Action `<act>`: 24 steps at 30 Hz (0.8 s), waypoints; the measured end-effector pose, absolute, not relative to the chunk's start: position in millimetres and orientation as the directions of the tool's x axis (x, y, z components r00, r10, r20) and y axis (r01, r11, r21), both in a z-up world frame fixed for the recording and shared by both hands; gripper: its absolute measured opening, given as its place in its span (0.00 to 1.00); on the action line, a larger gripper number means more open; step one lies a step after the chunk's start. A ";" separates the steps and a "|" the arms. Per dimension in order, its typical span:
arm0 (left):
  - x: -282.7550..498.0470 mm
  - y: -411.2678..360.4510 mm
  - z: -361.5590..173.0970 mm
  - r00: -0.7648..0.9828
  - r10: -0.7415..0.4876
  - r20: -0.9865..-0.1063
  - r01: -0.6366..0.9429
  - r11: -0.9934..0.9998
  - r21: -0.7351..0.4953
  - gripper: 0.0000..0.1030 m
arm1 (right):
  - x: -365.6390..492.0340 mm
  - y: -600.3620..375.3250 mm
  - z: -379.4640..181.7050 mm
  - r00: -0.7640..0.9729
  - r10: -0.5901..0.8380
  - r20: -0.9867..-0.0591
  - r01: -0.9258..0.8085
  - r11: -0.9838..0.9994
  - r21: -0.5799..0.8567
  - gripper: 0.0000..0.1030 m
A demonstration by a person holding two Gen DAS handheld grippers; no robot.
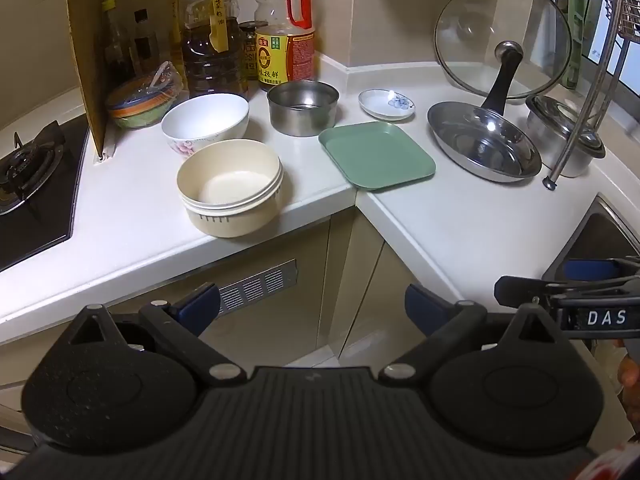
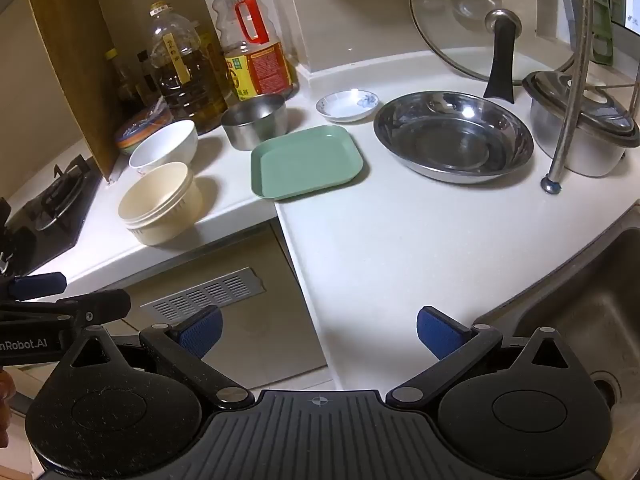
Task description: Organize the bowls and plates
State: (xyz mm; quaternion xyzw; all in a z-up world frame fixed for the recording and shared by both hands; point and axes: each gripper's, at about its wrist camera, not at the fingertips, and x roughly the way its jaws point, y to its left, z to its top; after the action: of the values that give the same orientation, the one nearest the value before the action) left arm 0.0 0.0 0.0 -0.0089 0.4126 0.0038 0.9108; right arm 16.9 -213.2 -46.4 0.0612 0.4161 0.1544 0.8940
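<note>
Bowls sit empty: cream bowl (image 1: 230, 186), white floral bowl (image 1: 205, 122), steel bowl (image 1: 303, 107). Wrapped bowl (image 1: 142, 100) contents unclear. My left gripper (image 1: 312, 306) and right gripper (image 2: 319, 330) gape wide, holding nothing.

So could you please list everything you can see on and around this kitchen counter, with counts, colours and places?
cream bowl: one, cream, counter front left
white bowl: one, white with pink flowers, behind the cream bowl
steel bowl: one, silver, before the bottles
green plate: one, square, at the counter's inner corner
small saucer: one, white with blue flower, behind the green plate
steel basin: one, silver, right of the green plate
glass lid: one, clear, leaning on the wall
lidded pot: one, steel, far right
bottles: several, back left corner
stove: one, black, far left
sink: one, steel, right
left hand-held gripper: open, empty
right hand-held gripper: open, empty
</note>
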 end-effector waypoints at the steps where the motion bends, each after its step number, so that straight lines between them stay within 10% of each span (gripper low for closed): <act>1: 0.1 0.1 0.0 0.658 -0.001 -0.753 -0.015 1.000 -0.015 0.96 | 17.2 -213.1 -46.4 0.606 0.326 -0.726 -0.224 0.945 0.237 1.00; 24: -0.6 -11.9 -3.5 0.657 -0.004 -0.754 -0.016 1.000 -0.019 0.96 | 20.7 -212.1 -45.5 0.606 0.327 -0.725 -0.227 0.945 0.237 1.00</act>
State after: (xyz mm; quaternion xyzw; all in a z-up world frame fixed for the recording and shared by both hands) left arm -0.6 -11.9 -3.5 -0.0120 0.4140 0.0034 0.9102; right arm 20.7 -212.1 -45.5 0.0604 0.4158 0.1549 0.8942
